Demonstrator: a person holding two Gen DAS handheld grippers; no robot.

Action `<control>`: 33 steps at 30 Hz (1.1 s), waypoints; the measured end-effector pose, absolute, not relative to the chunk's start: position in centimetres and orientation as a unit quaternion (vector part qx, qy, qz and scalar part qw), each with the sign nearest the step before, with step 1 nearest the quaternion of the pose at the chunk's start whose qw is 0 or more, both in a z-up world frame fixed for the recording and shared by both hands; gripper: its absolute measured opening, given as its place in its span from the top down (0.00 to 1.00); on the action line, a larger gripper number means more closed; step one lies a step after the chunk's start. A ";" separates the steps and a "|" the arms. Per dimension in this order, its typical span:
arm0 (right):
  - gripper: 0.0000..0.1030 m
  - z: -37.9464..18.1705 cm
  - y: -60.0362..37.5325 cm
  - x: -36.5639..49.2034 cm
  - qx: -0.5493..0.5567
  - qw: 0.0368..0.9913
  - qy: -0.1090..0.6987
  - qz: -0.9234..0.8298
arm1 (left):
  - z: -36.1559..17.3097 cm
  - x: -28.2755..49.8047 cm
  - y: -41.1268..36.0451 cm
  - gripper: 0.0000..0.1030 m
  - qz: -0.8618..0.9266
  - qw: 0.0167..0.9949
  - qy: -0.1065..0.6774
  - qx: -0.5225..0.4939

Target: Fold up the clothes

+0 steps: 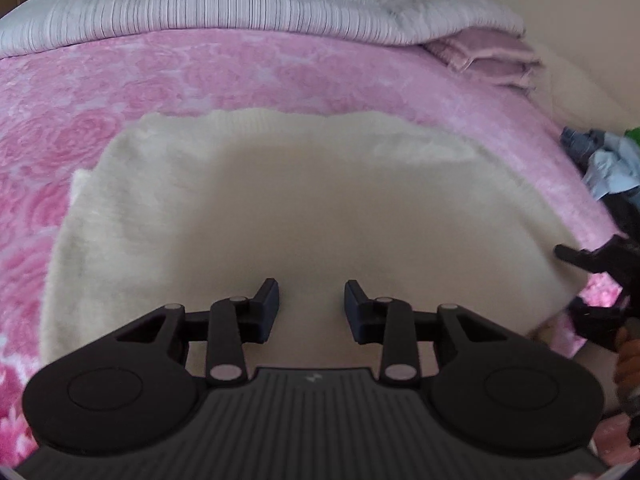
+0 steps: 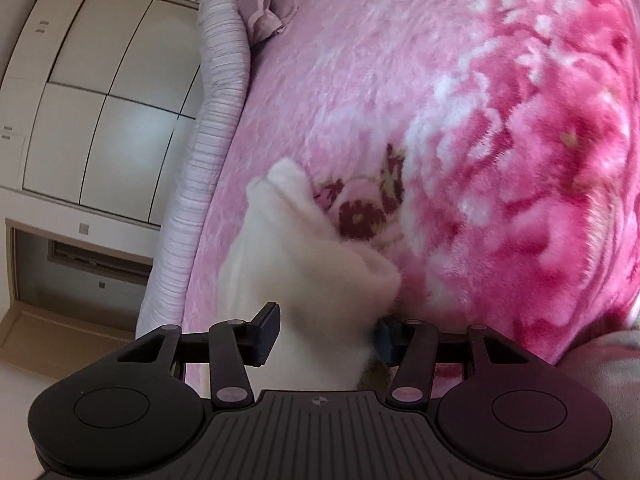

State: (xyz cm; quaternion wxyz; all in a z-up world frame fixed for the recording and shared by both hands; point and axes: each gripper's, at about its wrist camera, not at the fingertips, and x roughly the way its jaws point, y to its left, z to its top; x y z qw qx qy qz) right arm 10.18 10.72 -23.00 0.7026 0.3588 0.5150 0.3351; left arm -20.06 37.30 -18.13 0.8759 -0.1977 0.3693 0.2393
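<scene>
While over cream fleece garment point(image 1: 280, 208) on pink floral blanket point(image 1: 120, 92), left gripper point(image 1: 312, 304) spread, empty. Right gripper point(image 2: 326, 334) spread around garment's edge. Seen only from left wrist: clothes pile point(image 1: 604, 168); only from right: cabinet point(image 2: 100, 92).

Pink floral blanket point(image 1: 280, 76) covers the bed; cream sweater point(image 1: 280, 208) lies on it.

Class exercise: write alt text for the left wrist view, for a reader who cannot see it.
The open left tool hovers over a fluffy cream garment spread on a pink floral blanket. The right tool sits at the garment's right edge, and a pile of clothes lies beyond it.
</scene>
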 end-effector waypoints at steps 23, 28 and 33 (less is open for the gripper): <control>0.84 -18.8 16.3 8.1 0.114 0.800 0.471 0.353 | -16.2 -25.0 40.3 0.78 0.266 0.863 0.331 -0.274; 0.86 -14.5 21.6 1.3 -0.091 0.852 0.307 0.414 | -15.2 -29.7 42.3 0.78 0.269 0.854 0.278 -0.348; 0.86 -14.3 26.1 -7.4 -0.224 0.807 0.188 0.514 | -15.2 -33.2 43.4 0.78 0.256 0.841 0.233 -0.416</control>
